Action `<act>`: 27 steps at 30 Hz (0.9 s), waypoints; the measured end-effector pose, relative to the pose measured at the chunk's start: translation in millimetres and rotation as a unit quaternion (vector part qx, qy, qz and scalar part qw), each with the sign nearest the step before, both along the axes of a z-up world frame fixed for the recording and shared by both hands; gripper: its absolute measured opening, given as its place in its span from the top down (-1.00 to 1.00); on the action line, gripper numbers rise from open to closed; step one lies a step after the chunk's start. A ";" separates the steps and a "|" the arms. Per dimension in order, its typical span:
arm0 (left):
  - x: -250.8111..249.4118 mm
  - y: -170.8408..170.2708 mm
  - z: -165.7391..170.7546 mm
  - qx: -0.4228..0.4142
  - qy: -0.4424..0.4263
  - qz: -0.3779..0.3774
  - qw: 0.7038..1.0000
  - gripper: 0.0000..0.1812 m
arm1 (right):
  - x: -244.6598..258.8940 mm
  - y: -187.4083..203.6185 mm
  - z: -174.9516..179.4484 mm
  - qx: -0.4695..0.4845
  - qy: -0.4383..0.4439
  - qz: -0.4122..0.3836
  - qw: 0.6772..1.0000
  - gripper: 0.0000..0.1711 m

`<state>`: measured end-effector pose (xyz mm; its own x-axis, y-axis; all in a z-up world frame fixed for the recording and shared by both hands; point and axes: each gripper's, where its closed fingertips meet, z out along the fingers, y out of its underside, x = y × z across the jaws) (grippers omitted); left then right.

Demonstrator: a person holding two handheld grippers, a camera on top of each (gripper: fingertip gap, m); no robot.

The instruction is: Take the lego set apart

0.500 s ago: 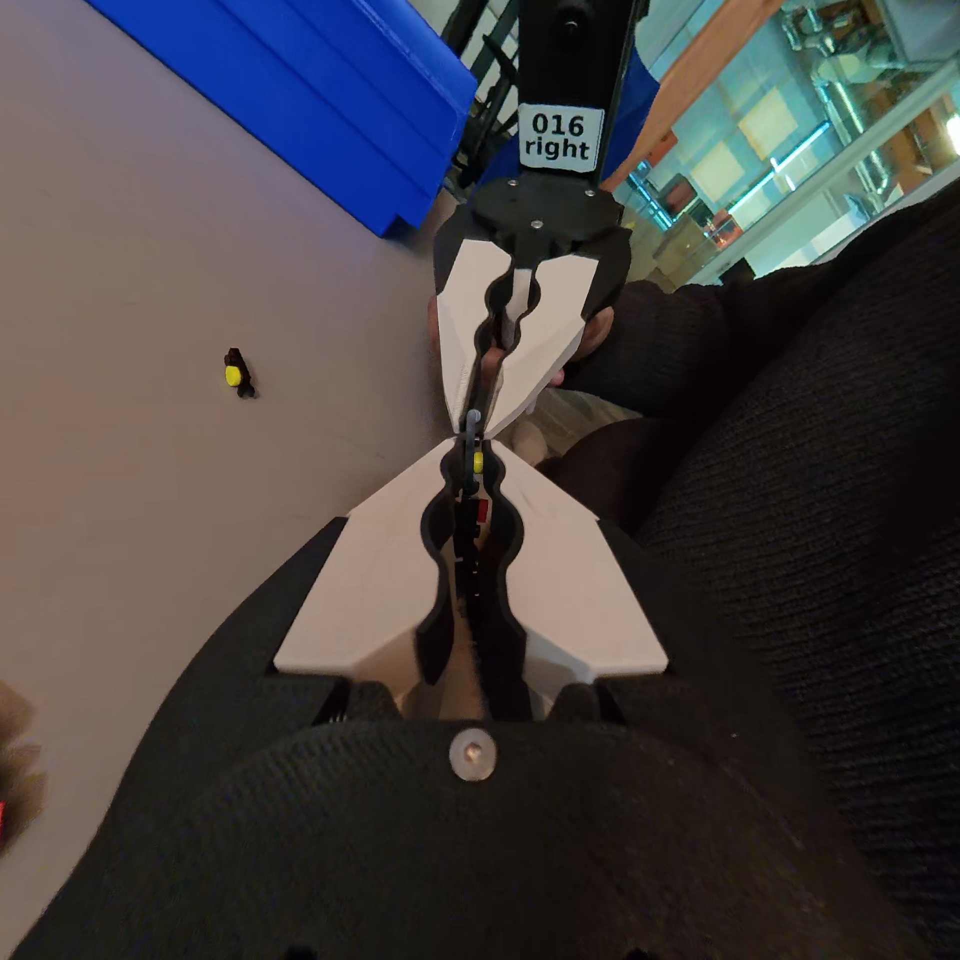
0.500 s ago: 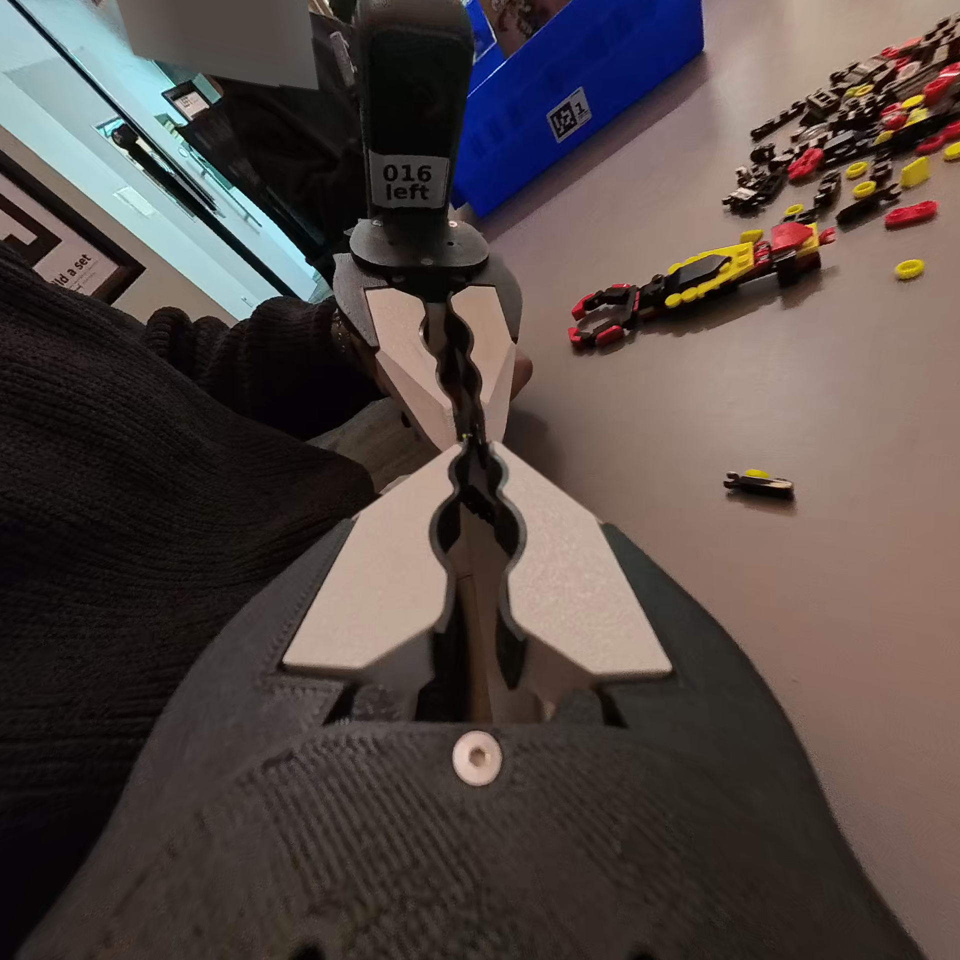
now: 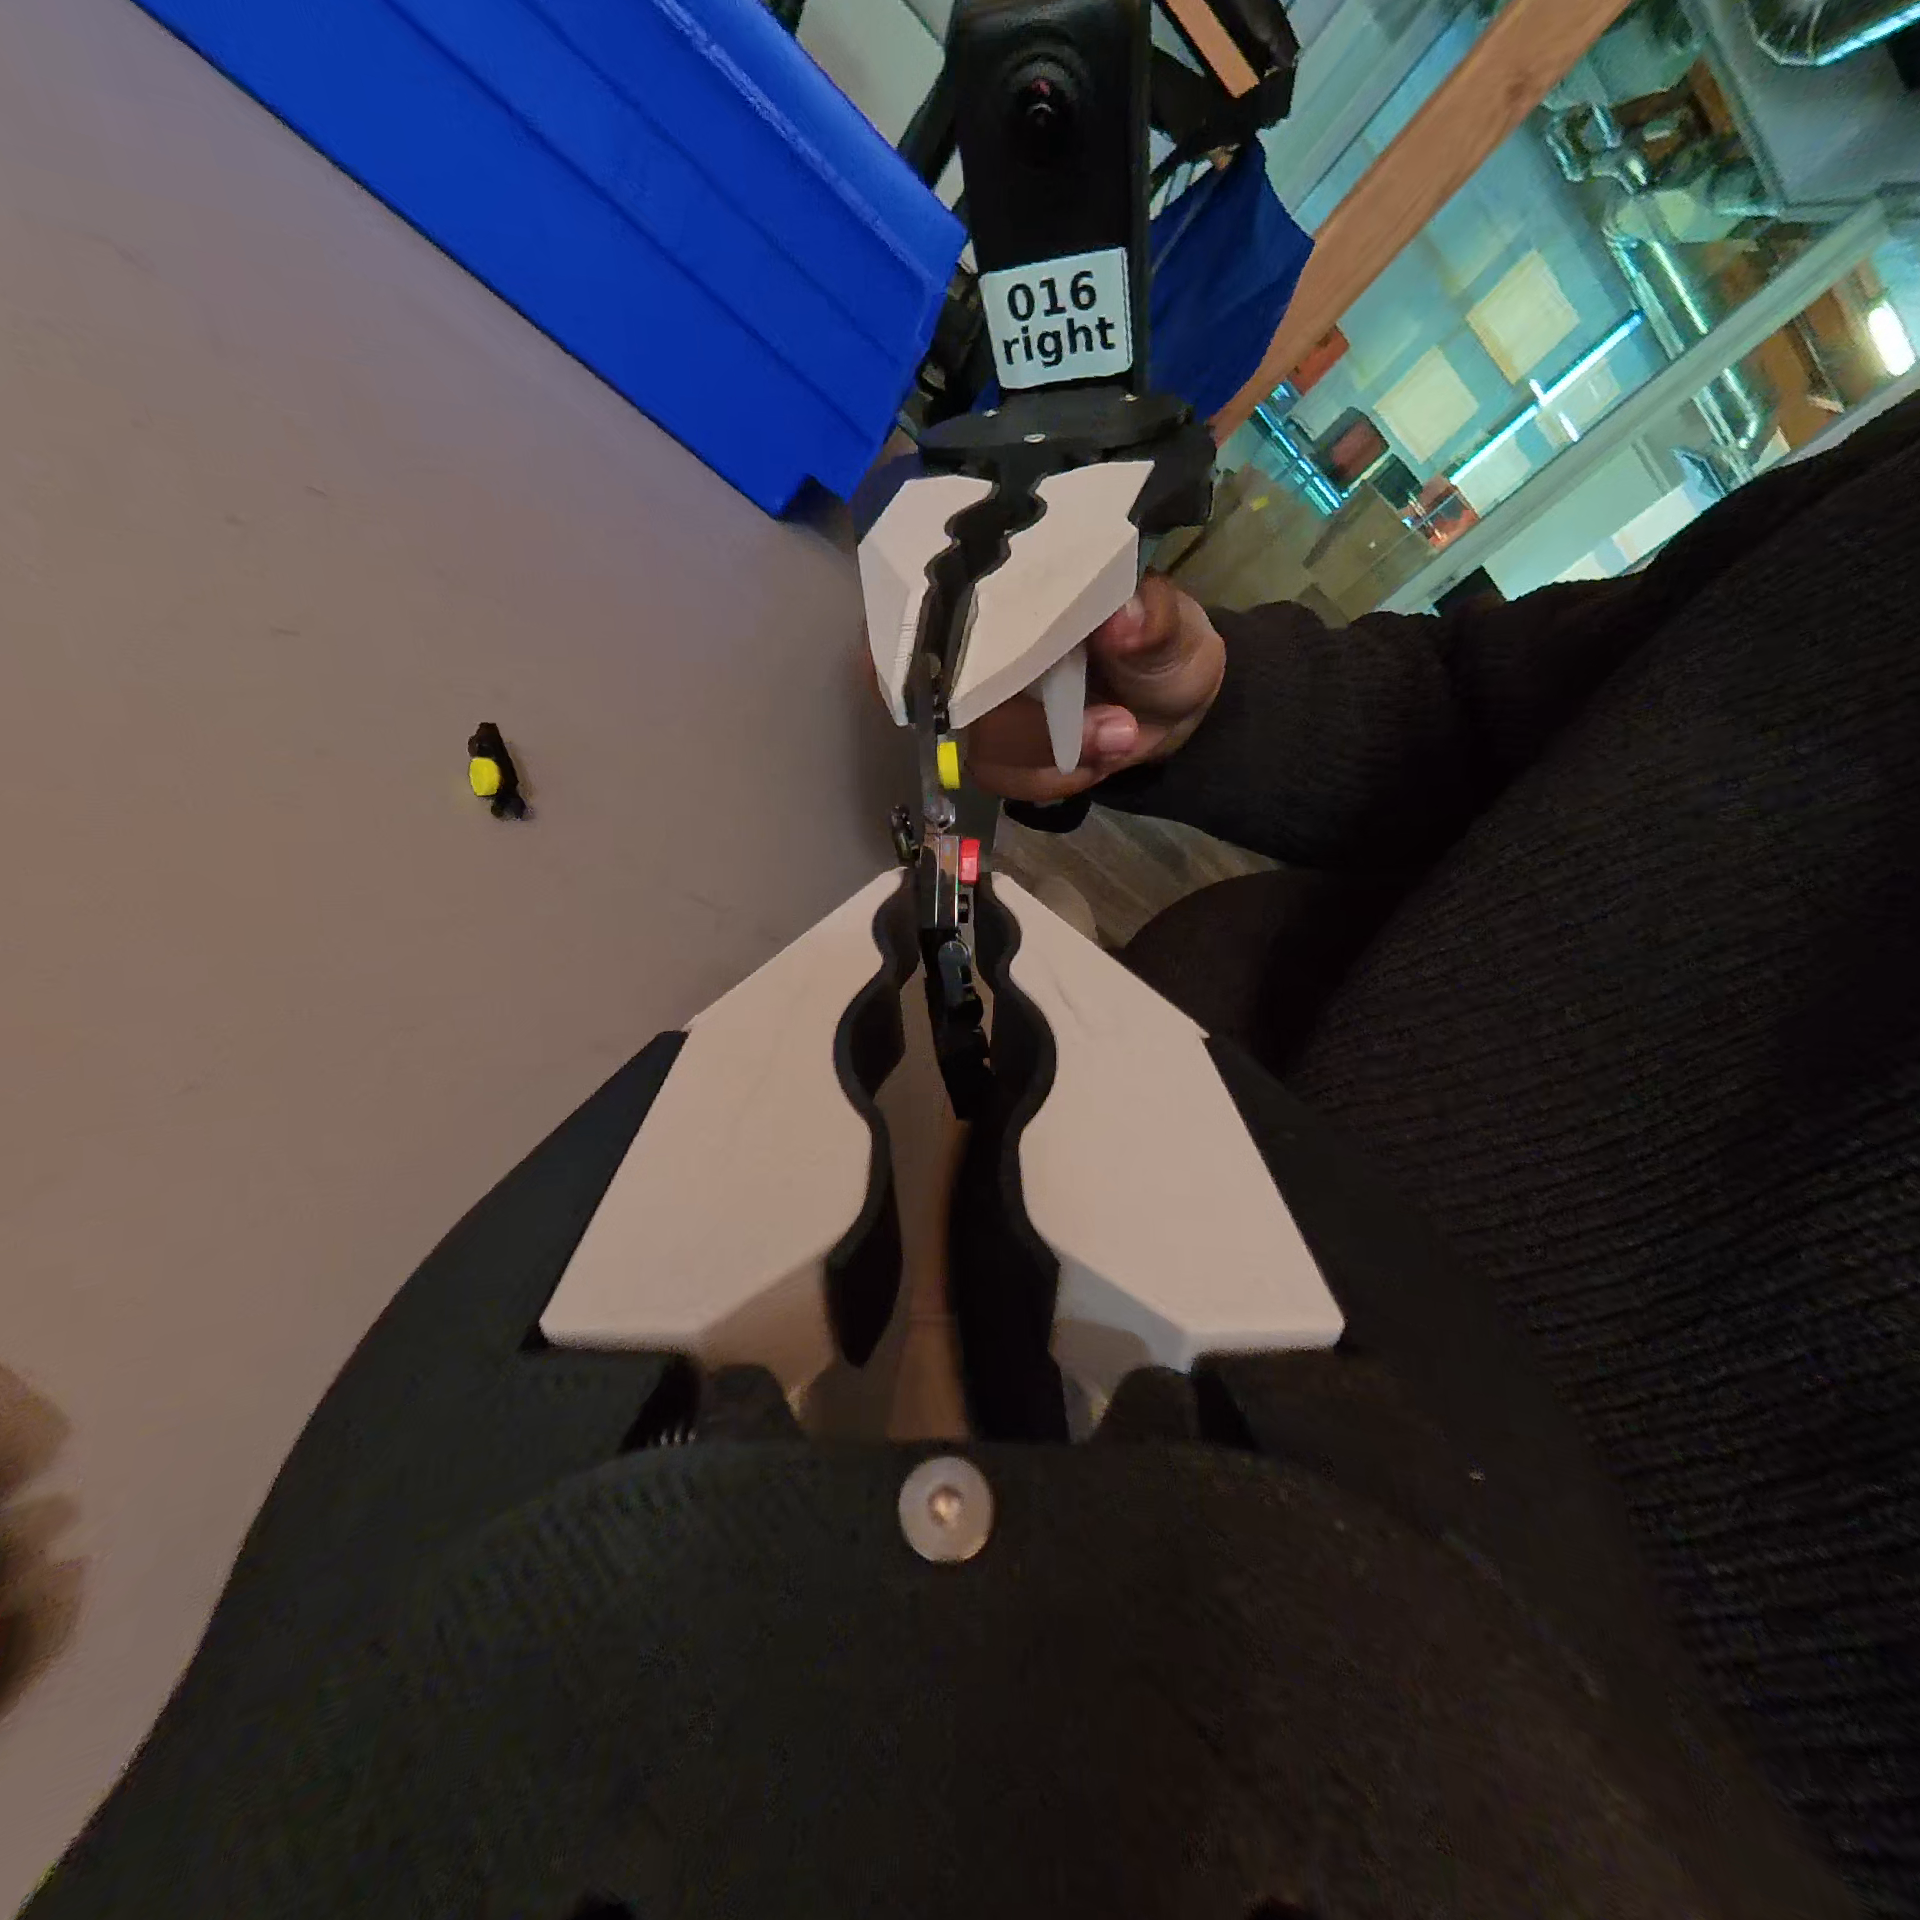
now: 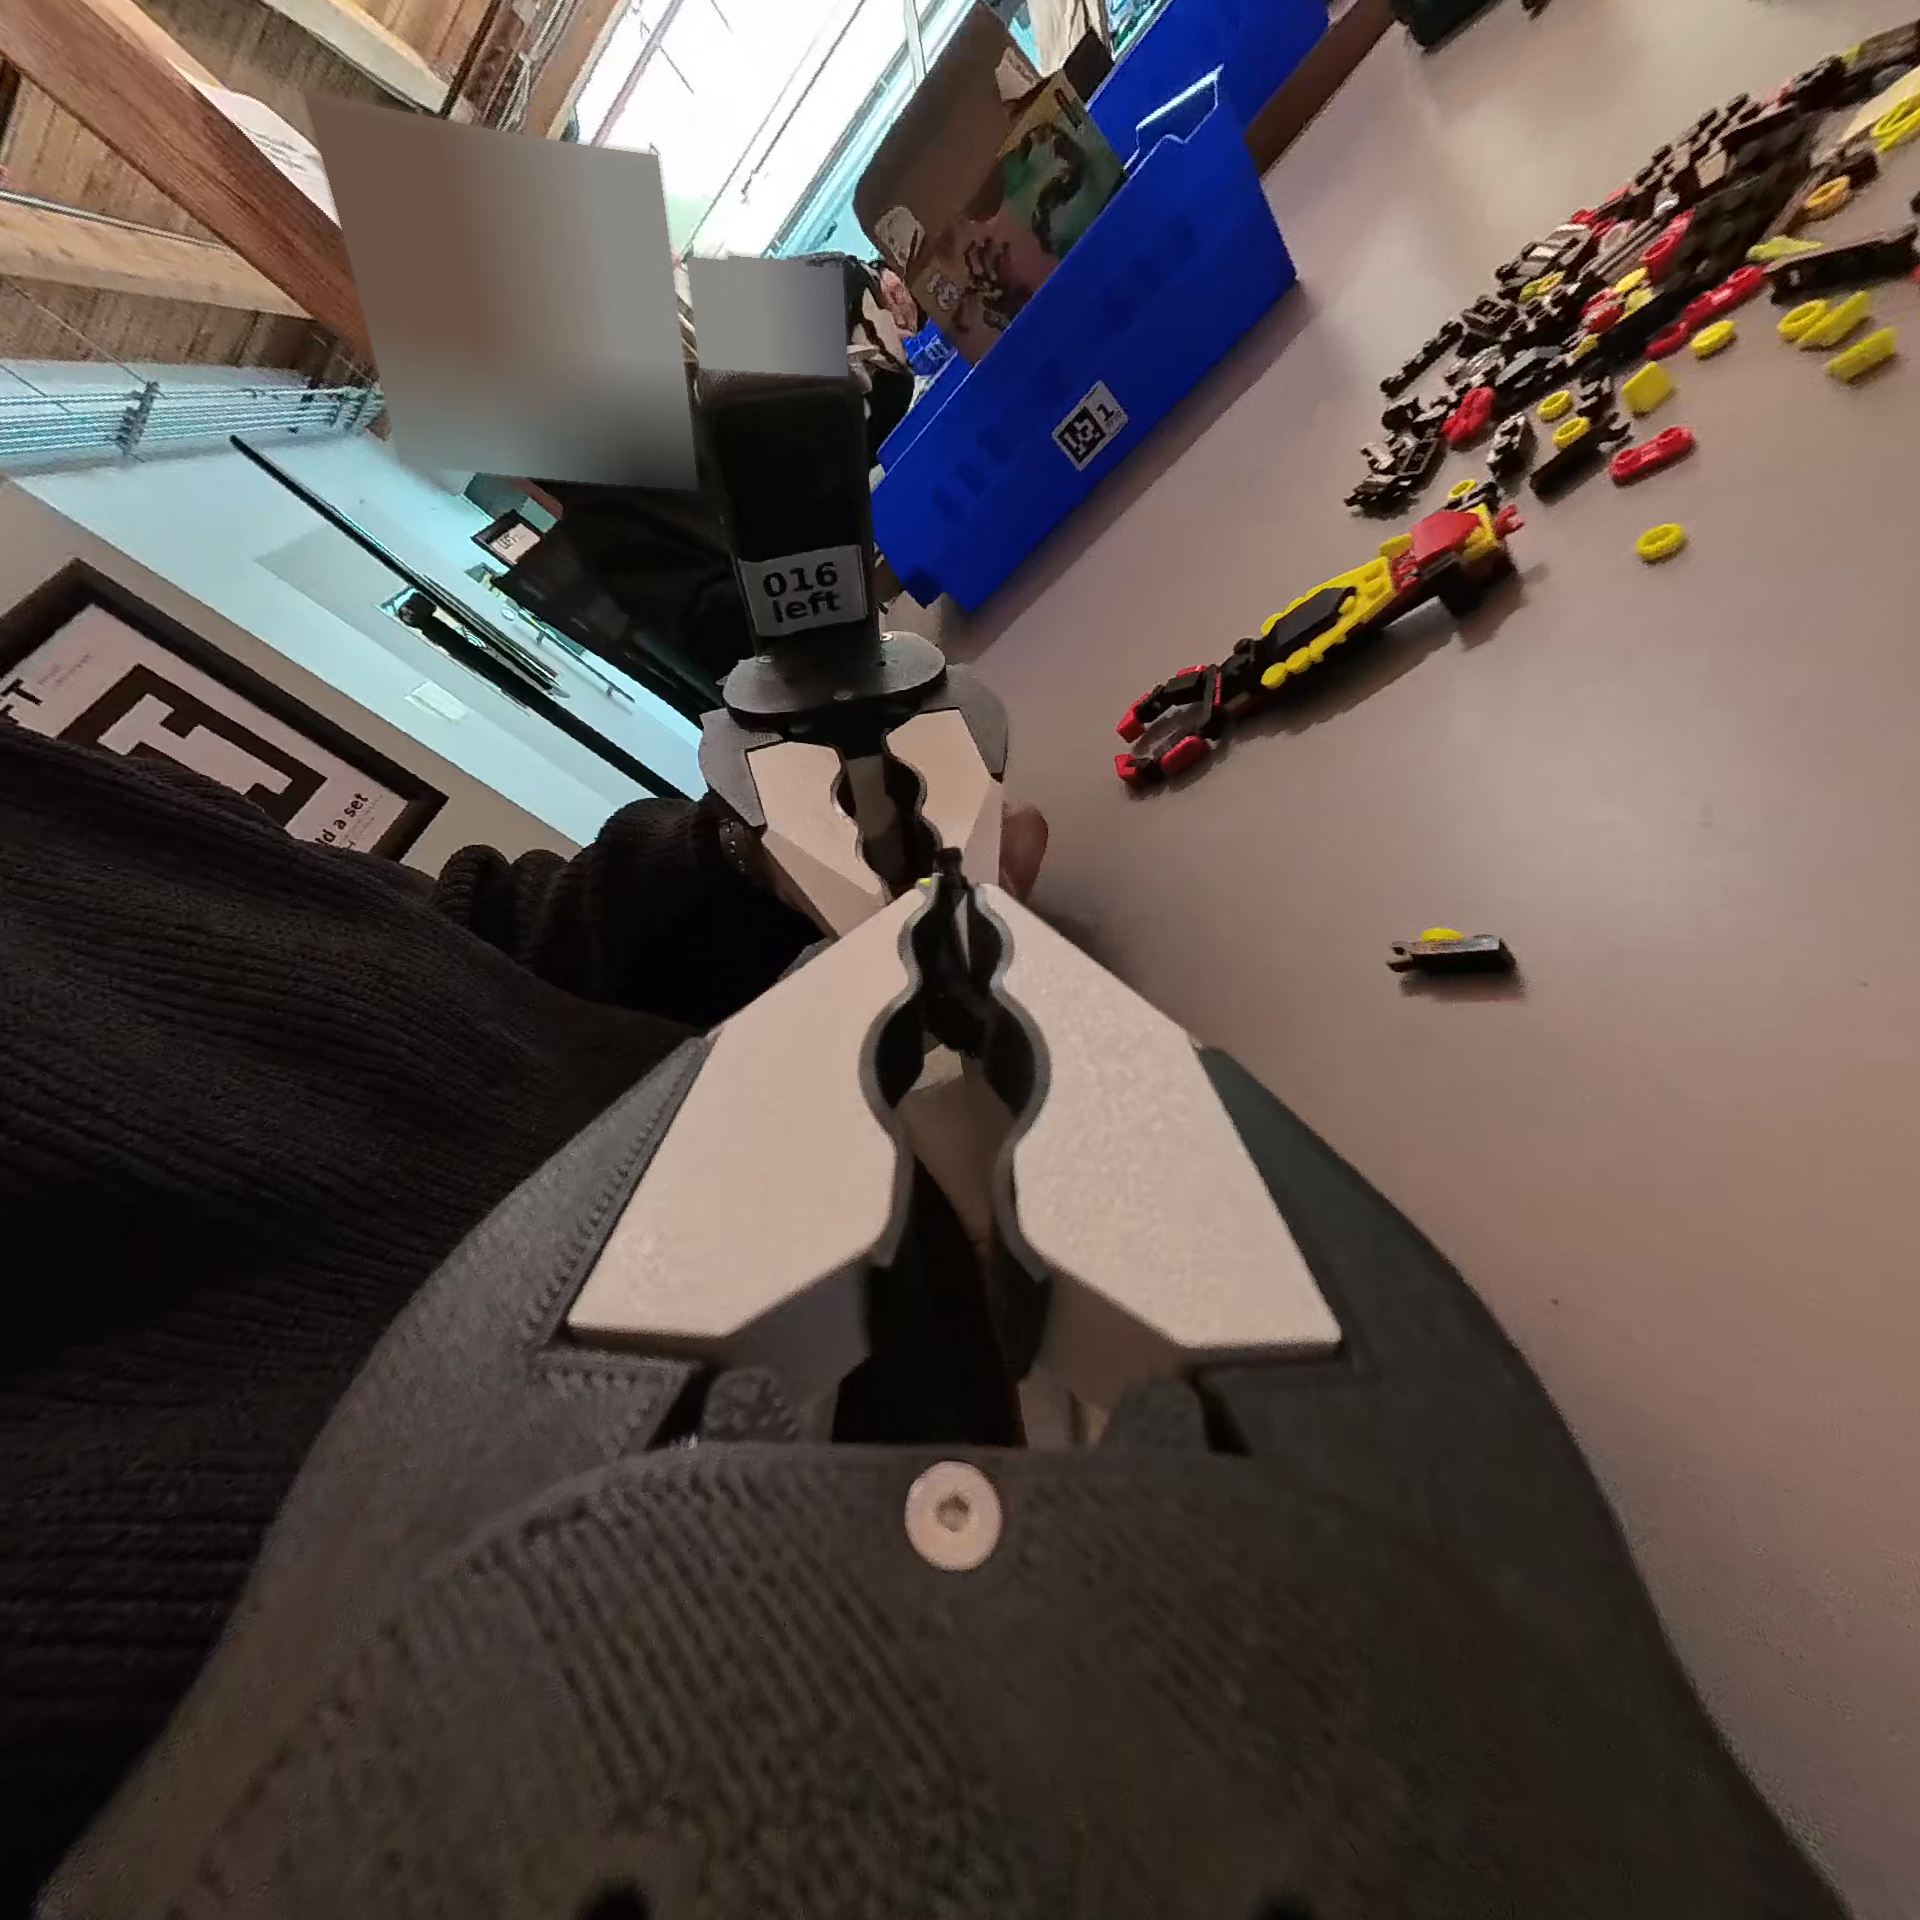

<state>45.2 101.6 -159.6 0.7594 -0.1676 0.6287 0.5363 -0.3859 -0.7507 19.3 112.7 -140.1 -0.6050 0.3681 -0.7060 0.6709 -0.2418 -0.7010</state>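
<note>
Claws face tip to tip: left claw point(image 3: 940, 914) and right claw point(image 3: 930, 717) each clench an end of a thin lego link point(image 3: 943, 831); light, stiff, likely snappable, so grip beside the joint.

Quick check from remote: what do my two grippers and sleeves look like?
Both the left gripper and right gripper have pale, wedge-shaped fingers with wavy black inner edges, on black textured bodies. Each black handle carries a white label. The sleeves are black ribbed knit.
</note>
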 end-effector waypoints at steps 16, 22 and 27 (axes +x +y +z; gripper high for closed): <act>8.8 3.0 4.9 0.004 -0.011 -0.021 1.000 0.92 | 2.1 -7.6 6.8 -0.026 -0.010 0.015 1.000 0.96; 6.8 2.8 22.0 0.042 -0.059 -0.031 0.997 0.90 | -0.3 -4.9 23.9 -0.030 0.012 -0.013 0.999 0.97; 11.2 -5.3 38.2 0.074 -0.061 -0.061 0.994 0.92 | 5.7 -5.5 42.1 -0.050 0.024 -0.009 0.998 0.96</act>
<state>56.3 96.3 -121.4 0.6477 -0.3503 0.6765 0.5829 -0.3438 -0.7362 25.0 107.2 -98.0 -0.6326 0.3086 -0.7103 0.6322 -0.3241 -0.7038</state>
